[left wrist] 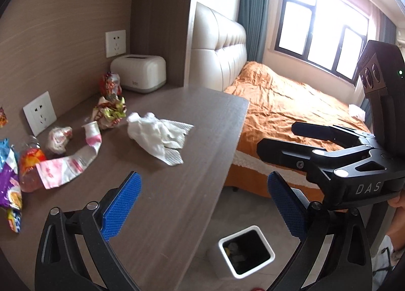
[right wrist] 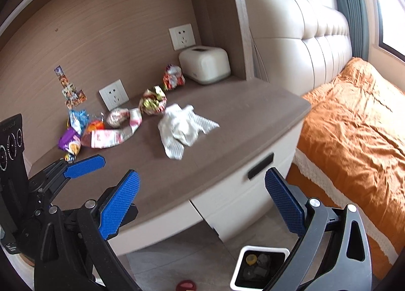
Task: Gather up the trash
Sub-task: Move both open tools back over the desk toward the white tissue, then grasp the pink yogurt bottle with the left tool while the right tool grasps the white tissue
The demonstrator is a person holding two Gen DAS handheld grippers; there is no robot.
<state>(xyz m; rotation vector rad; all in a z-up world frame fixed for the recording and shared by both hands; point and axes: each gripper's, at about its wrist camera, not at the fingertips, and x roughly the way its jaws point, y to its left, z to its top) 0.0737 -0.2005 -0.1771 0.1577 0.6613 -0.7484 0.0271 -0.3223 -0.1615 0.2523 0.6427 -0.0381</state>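
Left wrist view: the left gripper (left wrist: 203, 205) hangs released and empty over the front of a brown desk (left wrist: 202, 123), blue pads spread wide. The right gripper (left wrist: 277, 139), its black body lettered "DAS", is beside it above the bed (left wrist: 291, 103), fingers parted and empty. A crumpled white tissue (left wrist: 157, 134) lies mid-desk; a pink-and-white wrapper (left wrist: 73, 161) and several coloured snack wrappers sit along the back wall. Two wall sockets (left wrist: 115, 43) show, and one cream tissue box (left wrist: 138, 73). One white bin (left wrist: 246, 251) stands on the floor, some trash inside.

Right wrist view: the right gripper (right wrist: 202, 197) is spread open before the desk drawer (right wrist: 253, 179). The tissue (right wrist: 182, 129) lies well apart from the bin (right wrist: 260, 265) below.
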